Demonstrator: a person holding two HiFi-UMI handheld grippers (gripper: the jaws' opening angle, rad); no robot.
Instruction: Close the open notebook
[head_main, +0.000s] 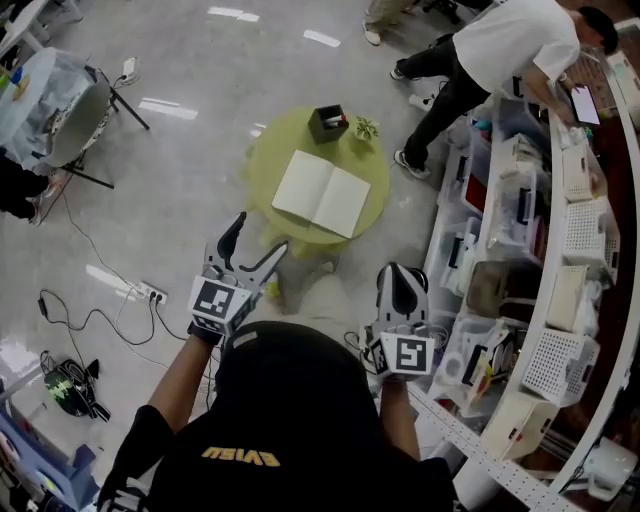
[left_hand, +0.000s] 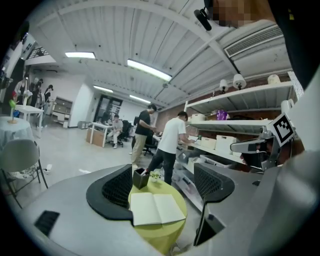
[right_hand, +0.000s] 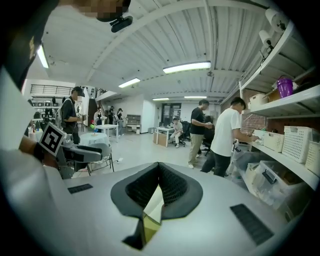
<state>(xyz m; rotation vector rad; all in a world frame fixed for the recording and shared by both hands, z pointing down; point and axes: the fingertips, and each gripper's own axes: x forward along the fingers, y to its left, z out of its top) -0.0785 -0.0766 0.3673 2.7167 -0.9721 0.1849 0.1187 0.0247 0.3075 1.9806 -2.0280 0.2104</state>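
The open notebook (head_main: 320, 193) lies flat with blank white pages up on a small round green table (head_main: 265, 165). My left gripper (head_main: 258, 235) hovers just short of the table's near edge with its jaws spread open and empty. In the left gripper view the notebook (left_hand: 157, 208) shows between the open jaws of the left gripper (left_hand: 162, 187). My right gripper (head_main: 401, 274) hangs to the right of the table, nearer me, with its jaws closed together and nothing held. In the right gripper view the right gripper (right_hand: 159, 169) has its tips touching; only a sliver of the notebook (right_hand: 154, 204) shows below them.
A black pen holder (head_main: 328, 122) and a small plant (head_main: 364, 128) stand at the table's far edge. A person in a white shirt (head_main: 505, 45) bends over shelves (head_main: 560, 250) with bins on the right. A chair (head_main: 70, 115) and floor cables with a power strip (head_main: 150, 292) lie left.
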